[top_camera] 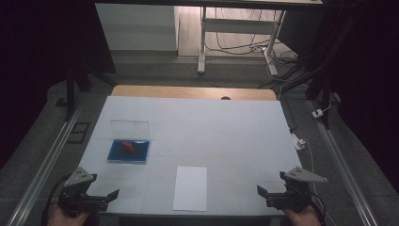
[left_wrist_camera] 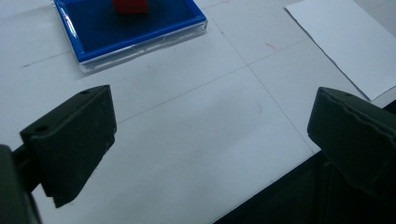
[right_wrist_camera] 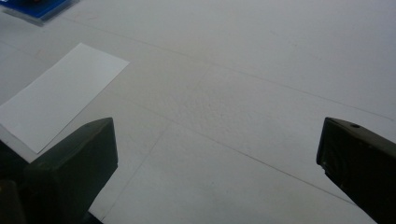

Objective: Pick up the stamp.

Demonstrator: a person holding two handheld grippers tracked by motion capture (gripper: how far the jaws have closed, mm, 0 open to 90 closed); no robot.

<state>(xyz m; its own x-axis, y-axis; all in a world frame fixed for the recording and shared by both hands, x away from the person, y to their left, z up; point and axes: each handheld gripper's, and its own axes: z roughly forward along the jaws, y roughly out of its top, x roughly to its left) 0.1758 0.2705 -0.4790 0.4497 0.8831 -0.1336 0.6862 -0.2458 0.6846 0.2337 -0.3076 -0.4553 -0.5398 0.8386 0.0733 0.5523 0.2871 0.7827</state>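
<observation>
Your left tongs [top_camera: 112,194] and right tongs [top_camera: 261,190] both gape wide, holding nothing. The blue case [top_camera: 129,151] with the red block [top_camera: 127,146] lies just ahead of the left pair, well apart from the right; the paper [top_camera: 190,188] lies between them.

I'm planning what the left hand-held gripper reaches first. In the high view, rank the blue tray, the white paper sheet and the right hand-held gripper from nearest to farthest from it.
1. Blue tray, just ahead of the left hand-held gripper, on the table's left side.
2. White paper sheet, off to its side, at the near edge in the middle.
3. Right hand-held gripper, across the table at the near right corner.
</observation>
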